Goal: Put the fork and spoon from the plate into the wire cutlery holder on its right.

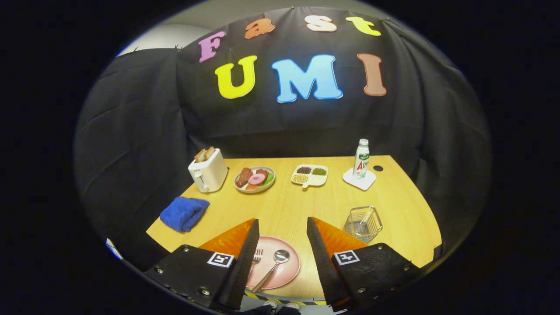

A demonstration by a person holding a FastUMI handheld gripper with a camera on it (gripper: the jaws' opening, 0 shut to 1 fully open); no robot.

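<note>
Worktop (302,210) is light wood grain with a smooth, slightly satin look, and the pink plate (286,269) on it reads as matt plastic, while the spoon (273,264) and fork (257,256) lying on it are shiny polished metal. The cutlery holder (363,224) is thin bright metal wire, the blue towel (183,213) is soft fuzzy cloth, and the toaster (208,174) has a smooth cream plastic shell. The gripper (282,245), its jaws spread wide over the plate, has rough, pebbly-textured matt housings, and the bottle (361,159) is clear glossy plastic.
</note>
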